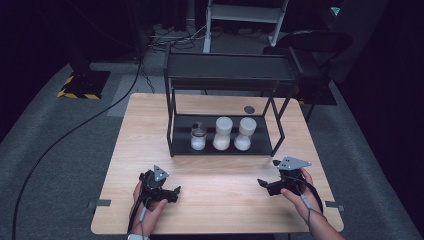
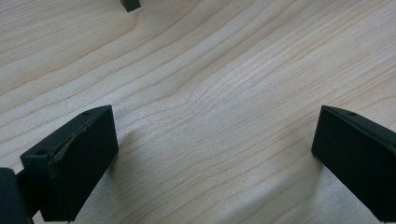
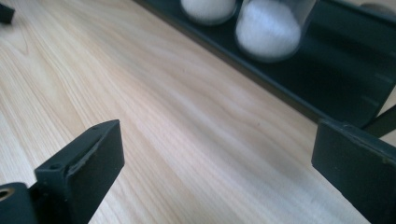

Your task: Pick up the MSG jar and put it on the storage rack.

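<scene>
My left gripper [image 1: 170,192]: jaws spread, empty, low over table [image 1: 225,205] | my right gripper [image 1: 267,184]: jaws spread, empty | ahead of both: black shelf [image 1: 222,148] holding three jars [image 1: 221,134] of white powder, well apart from grippers

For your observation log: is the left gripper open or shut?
Open. The left gripper shows its two black jaws far apart, with bare table between them.

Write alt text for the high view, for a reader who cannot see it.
A person's hands rest a left tool and a right tool, both open and empty, on a wooden table. Beyond them a black two-tier rack holds three jars of white contents in a row on its lower shelf.
</scene>
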A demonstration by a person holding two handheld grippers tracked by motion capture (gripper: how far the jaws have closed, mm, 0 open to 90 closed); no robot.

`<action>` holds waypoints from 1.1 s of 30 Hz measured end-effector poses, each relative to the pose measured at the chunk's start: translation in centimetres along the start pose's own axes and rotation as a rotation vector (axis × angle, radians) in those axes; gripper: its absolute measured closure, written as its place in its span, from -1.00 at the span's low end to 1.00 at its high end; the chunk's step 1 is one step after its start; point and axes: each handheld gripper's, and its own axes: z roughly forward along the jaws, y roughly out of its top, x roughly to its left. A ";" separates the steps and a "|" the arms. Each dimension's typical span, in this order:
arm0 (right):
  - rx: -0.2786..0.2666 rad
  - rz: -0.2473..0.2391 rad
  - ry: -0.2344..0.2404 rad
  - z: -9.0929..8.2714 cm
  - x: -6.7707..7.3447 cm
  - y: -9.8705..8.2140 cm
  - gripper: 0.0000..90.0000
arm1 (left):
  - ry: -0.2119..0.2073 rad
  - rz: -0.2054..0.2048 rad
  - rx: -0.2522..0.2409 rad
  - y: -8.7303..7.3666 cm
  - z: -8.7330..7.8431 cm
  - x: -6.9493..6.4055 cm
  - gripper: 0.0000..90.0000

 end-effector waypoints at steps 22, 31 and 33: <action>0.095 0.072 0.002 1.4 -0.1 -2.8 -0.96 | 0.000 0.001 -0.001 0.0 0.0 0.0 -0.99; 0.104 0.075 -0.022 1.5 0.1 -3.5 -0.97 | 0.000 0.001 -0.001 0.0 0.0 0.0 -0.99; 0.101 0.076 -0.024 1.6 0.1 -3.6 -0.99 | 0.000 0.000 -0.001 0.0 0.0 0.0 -0.99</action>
